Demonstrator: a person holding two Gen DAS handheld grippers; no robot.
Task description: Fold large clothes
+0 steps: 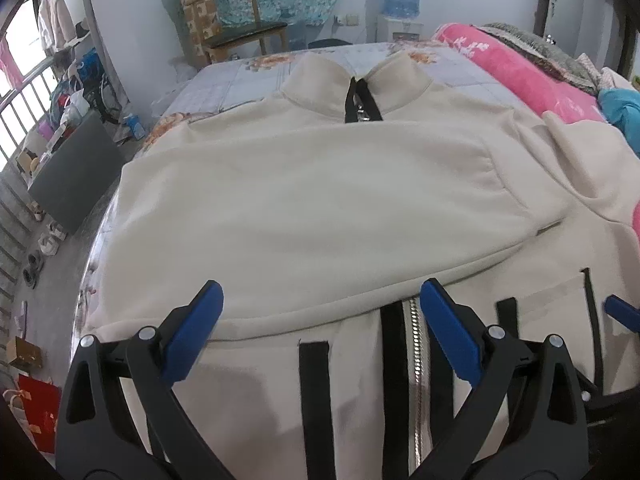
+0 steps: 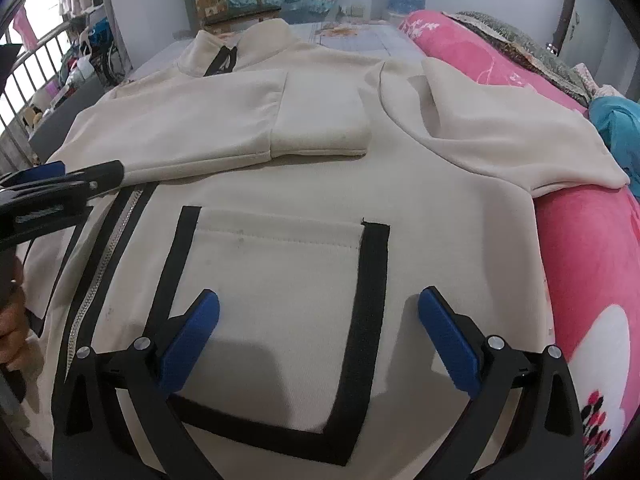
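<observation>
Jacket (image 1: 304,200), cream, flat on bed (image 1: 224,84). Left gripper (image 1: 320,296) and right gripper (image 2: 318,304) over its hem, both spread wide, holding nothing.

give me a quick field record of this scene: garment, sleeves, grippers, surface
garment: cream zip-up jacket with black trim, front up, collar at the far end
zipper: silver zipper down the centre
left sleeve: left sleeve folded across the chest, cuff near the middle
right sleeve: right sleeve spread out onto the pink blanket
pocket: black-edged pocket beneath the right gripper
left gripper: left gripper open, over the hem area, holding nothing
right gripper: right gripper open, holding nothing
surface: bed with a floral sheet
</observation>
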